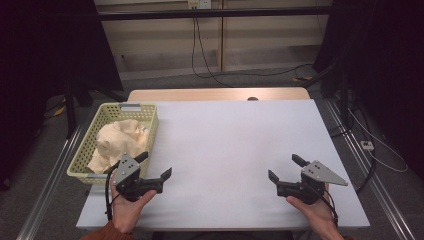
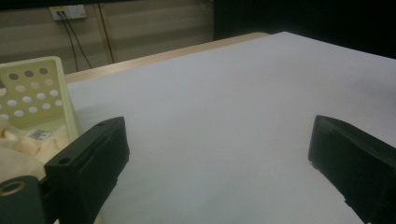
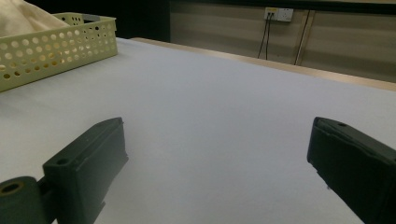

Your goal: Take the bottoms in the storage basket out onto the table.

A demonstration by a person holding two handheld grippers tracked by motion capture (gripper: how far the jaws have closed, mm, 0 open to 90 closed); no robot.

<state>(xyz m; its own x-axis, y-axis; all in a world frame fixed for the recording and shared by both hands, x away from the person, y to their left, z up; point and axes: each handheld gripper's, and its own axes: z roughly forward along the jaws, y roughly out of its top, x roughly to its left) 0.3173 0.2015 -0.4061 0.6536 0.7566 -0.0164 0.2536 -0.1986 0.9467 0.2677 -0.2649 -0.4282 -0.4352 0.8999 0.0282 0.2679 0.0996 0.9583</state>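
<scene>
A pale yellow perforated basket [image 1: 102,114] stands at the table's left edge with a crumpled cream cloth [image 1: 120,142] heaped inside. My left gripper [image 1: 155,166] rests near the front left, just right of the basket's near corner, jaws wide apart with nothing between them. My right gripper [image 1: 286,167] sits at the front right, also open and empty. In the left gripper view the basket's wall [image 2: 35,93] and a bit of cloth [image 2: 18,149] lie at the left. The right gripper view has the basket [image 3: 51,44] far off at upper left.
A white sheet [image 1: 225,150] covers the table, with a strip of bare wood [image 1: 215,94] along the far edge. Cables [image 1: 200,50] hang down the back wall from a socket. Dark curtains and metal floor rails flank both sides.
</scene>
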